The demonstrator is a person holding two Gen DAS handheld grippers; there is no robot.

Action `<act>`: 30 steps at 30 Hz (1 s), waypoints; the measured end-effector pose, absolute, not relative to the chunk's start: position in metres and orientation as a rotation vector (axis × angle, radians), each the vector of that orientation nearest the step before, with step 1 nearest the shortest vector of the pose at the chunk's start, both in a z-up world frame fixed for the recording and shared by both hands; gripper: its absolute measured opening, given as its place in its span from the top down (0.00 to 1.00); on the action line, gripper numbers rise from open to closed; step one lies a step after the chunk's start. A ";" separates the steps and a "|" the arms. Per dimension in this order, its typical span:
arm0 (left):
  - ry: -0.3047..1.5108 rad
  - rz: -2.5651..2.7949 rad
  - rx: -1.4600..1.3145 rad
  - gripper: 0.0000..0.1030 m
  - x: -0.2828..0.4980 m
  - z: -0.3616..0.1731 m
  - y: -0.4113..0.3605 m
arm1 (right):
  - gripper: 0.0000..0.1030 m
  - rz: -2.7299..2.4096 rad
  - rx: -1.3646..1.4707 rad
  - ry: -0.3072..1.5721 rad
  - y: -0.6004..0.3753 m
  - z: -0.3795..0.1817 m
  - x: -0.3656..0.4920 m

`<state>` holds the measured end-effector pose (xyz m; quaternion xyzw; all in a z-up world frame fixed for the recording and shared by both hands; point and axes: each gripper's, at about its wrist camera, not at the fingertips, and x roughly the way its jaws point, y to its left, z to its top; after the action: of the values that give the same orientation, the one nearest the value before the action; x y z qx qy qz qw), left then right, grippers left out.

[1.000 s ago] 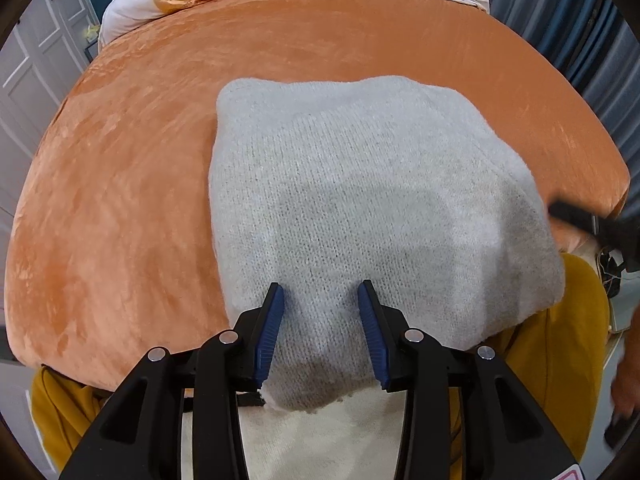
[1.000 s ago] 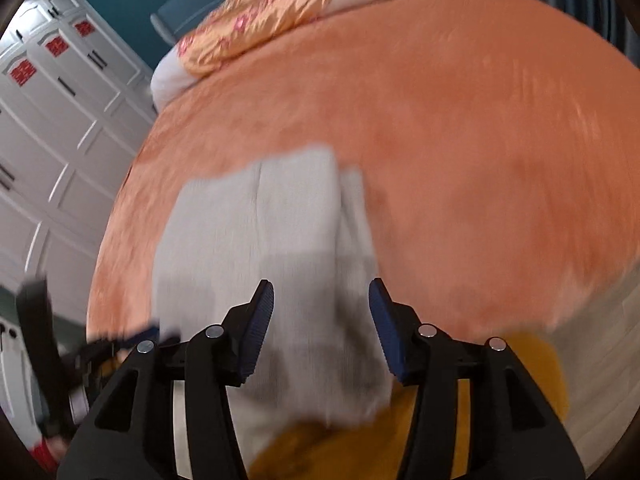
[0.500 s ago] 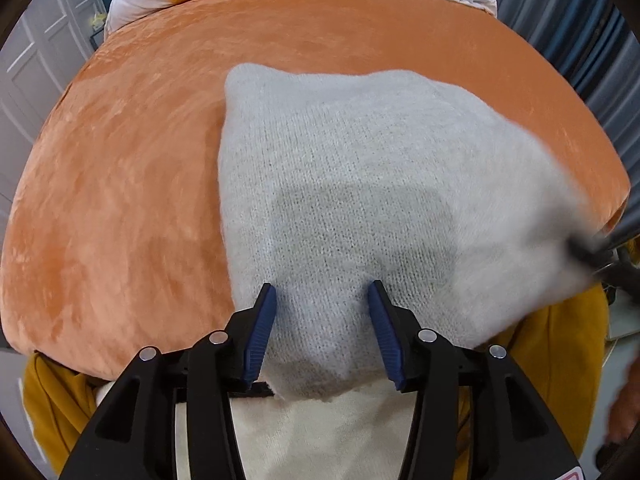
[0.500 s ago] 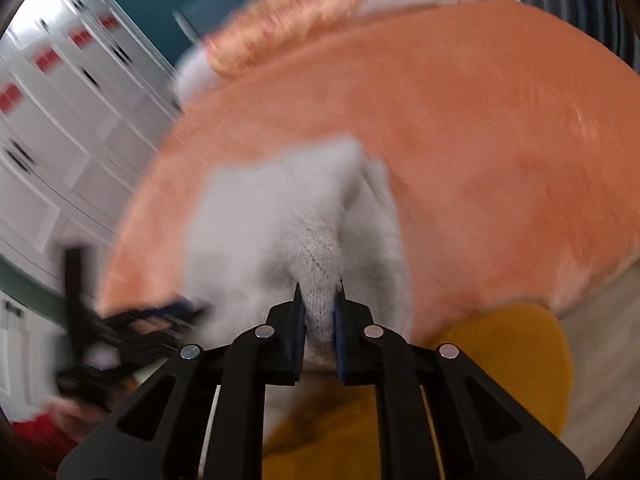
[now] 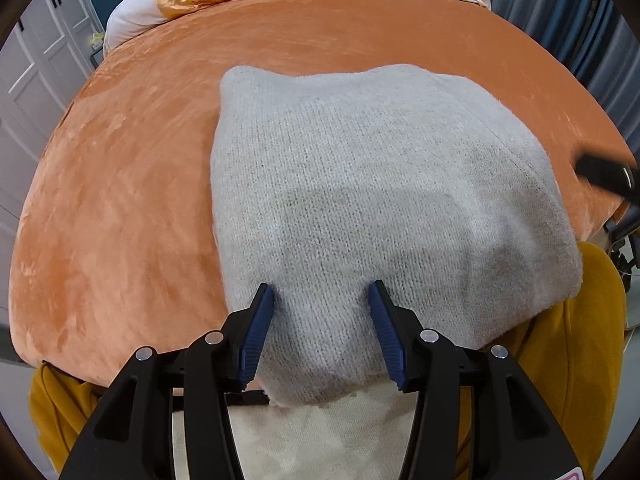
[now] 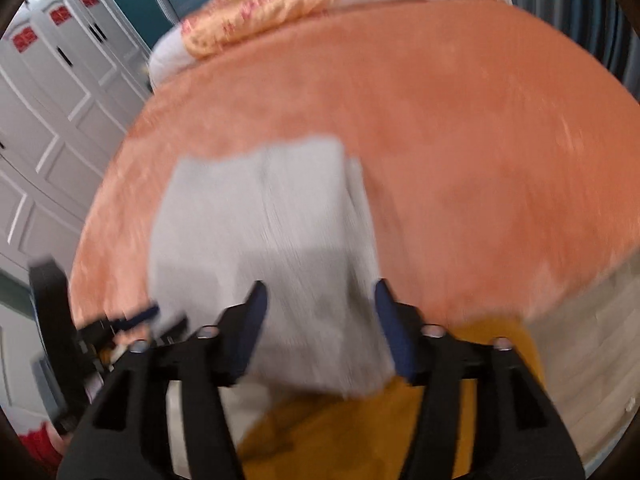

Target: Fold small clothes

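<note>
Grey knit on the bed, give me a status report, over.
Left tool open over near edge, no grip. Right tool jaws just opening, nothing pinched. Grey knit folded flat on orange bedspread. Nothing in the way.

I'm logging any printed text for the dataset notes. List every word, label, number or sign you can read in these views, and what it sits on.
No text can be read in either view.
Red signs on the white wardrobe doors: blurred, unreadable.
Pink-edged sticker on the left gripper's body: cut off at the frame edge, unreadable.
Grey knit garment and orange bedspread: no label or print showing.
</note>
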<state>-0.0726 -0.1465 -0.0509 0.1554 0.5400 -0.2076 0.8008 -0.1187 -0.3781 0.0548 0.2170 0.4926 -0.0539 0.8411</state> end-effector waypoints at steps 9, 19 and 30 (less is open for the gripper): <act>1.160 -0.440 0.334 0.52 -0.074 -0.051 -0.148 | 0.62 -0.123 0.527 1.105 -0.388 0.009 -0.043; 1.162 -0.435 0.336 0.49 -0.070 -0.051 -0.148 | 0.92 -0.181 0.386 1.074 -0.387 0.004 -0.040; 1.158 -0.425 0.352 0.48 -0.070 -0.052 -0.152 | 0.75 -0.128 0.451 1.019 -0.391 0.041 -0.115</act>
<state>-0.0701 -0.1524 -0.0520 0.1643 0.5403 -0.1984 0.8011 -0.1152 -0.3912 0.0407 0.2138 0.4830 -0.0607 0.8469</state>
